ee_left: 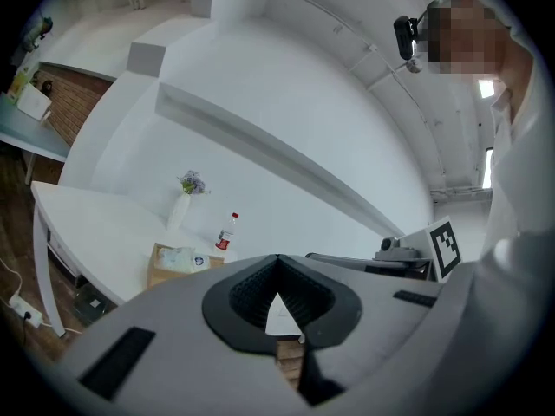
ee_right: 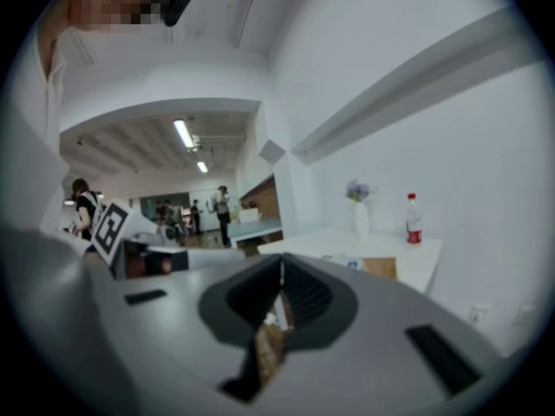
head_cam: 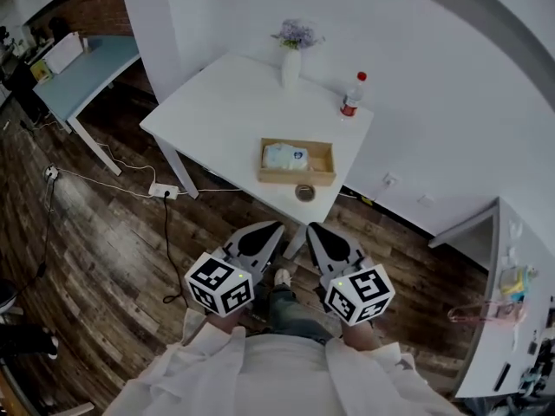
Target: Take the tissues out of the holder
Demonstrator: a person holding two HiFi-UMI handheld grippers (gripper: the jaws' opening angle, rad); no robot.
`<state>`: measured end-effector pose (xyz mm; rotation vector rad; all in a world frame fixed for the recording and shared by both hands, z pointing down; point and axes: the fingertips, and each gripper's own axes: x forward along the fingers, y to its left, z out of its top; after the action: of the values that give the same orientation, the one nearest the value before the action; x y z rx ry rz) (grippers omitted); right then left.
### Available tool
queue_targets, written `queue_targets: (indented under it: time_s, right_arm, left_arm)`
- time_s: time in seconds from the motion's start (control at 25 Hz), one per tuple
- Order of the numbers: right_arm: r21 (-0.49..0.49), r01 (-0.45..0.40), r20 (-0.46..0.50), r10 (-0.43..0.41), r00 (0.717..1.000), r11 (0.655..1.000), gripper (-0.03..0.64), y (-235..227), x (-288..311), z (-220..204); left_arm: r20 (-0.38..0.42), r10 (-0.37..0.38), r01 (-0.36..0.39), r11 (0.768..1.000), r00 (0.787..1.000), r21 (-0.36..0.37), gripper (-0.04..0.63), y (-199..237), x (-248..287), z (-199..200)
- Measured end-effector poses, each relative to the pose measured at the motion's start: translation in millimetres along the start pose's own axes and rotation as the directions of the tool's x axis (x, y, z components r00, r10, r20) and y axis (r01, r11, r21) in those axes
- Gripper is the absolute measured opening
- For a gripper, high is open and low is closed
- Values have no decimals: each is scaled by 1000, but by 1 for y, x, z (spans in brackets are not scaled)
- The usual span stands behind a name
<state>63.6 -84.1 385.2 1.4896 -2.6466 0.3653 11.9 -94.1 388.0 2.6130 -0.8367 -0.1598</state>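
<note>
Dark wood-plank floor [head_cam: 104,232], white walls. White worktop [head_cam: 225,102] stands against the wall, seen from above in the head view.

On the worktop:
- wooden holder [head_cam: 319,176], open-topped, near the front edge
- tissues [head_cam: 284,156], a pale pack lying inside the holder, toward its left end
- white vase [head_cam: 290,68] with purple flowers, at the back edge
- bottle [head_cam: 350,95] with a red cap and label, upright, at the back right
- small round dark dish [head_cam: 304,192], just in front of the holder

Floor: white power strip [head_cam: 163,190] with cables, left of the worktop's front leg. Blue table [head_cam: 82,72] far left.

Left gripper [head_cam: 264,232]: low, close to the person's body, well apart from the worktop. Jaws clenched tip to tip, nothing between them.

Right gripper [head_cam: 323,237]: beside the left one, same height, also short of the worktop. Jaws clenched, nothing between them.

Both grippers point toward the holder; neither touches it.
</note>
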Motion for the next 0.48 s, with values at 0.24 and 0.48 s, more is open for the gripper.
queue_targets:
  time_s: [0.24,0.48]
  right_arm:
    - [-6,-36,-4,36,999,999,12,-49,47,24]
    - [-12,-91,-19,90,996,996,11,-93,89,39]
  left_arm:
    - [17,47,-47,999,999,-10,18,42,48,20]
    - [17,101,-100,994,995,-44,18,79,92,24]
